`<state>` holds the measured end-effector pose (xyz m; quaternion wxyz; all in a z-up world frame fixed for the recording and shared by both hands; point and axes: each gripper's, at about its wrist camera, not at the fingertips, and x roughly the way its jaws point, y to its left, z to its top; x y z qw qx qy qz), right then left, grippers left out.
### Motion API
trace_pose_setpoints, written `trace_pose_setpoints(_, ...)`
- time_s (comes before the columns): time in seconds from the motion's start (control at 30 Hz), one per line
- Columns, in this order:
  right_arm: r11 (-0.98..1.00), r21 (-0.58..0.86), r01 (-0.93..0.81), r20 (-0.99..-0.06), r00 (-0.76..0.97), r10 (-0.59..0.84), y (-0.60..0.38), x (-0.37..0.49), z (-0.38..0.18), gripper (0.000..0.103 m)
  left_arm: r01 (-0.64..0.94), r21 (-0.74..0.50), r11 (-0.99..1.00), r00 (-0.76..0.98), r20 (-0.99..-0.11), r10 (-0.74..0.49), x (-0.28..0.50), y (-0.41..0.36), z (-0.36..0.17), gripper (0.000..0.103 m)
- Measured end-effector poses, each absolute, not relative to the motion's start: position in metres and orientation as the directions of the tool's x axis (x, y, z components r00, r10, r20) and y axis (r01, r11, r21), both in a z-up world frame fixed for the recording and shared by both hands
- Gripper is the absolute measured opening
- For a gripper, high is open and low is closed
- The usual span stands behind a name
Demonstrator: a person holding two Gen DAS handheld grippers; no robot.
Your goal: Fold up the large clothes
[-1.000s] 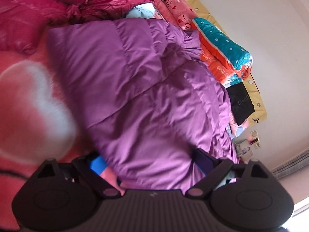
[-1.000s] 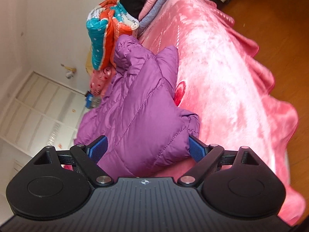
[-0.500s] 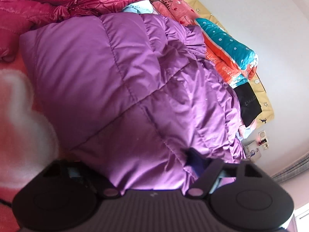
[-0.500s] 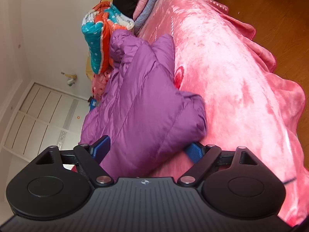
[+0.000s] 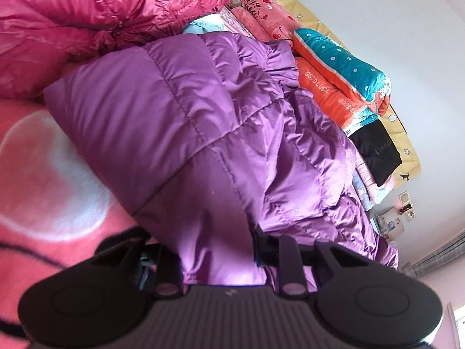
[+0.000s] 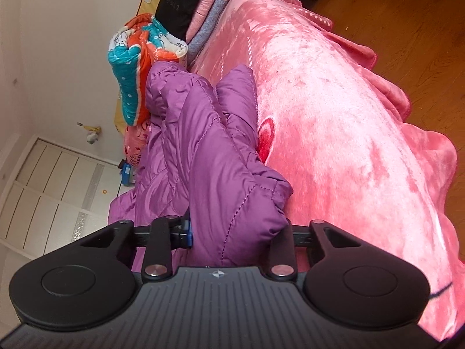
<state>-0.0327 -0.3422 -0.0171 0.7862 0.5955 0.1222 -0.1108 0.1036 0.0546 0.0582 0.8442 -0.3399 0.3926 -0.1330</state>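
"GOOD LUCK" in white letters on the orange blanket (image 5: 328,87), "love" in dark curly letters on the pink heart pillow (image 5: 261,5), letters on the black cloth (image 5: 377,151) too blurry to read

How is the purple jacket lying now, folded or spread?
Partly folded: purple jacket doubled over on the pink blanket, both tools gripping it.

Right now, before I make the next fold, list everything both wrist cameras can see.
purple down jacket: one, purple, on the bed, gripped at two spots
magenta down jacket: one, glossy magenta, bunched behind the purple one
fleece blanket: one, pink, covering the bed
folded quilt: one, teal and orange, by the wall
black garment: one, black, on the folded stack by the wall
yellow sheet: one, yellow, against the wall
wardrobe doors: white, right wrist view
wooden floor: brown, beside the bed
left gripper: closed on the purple jacket
right gripper: closed on its bunched edge
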Motion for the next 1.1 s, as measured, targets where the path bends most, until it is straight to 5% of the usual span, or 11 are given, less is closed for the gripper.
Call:
trace_pose_setpoints(0.93,0.281,0.845,0.454,-0.471,0.882,-0.009,-0.264,-0.200,0.008,0.033,-0.015,-0.609,0.793,0.623,-0.626,-0.469,-0.091,0.152,0.084,0.021)
trace_pose_setpoints(1.1,0.285,0.828,0.483,-0.501,0.865,-0.013,-0.263,-0.204,0.002,0.046,0.056,-0.524,0.850,0.641,-0.634,-0.433,-0.098,0.148,0.089,0.024)
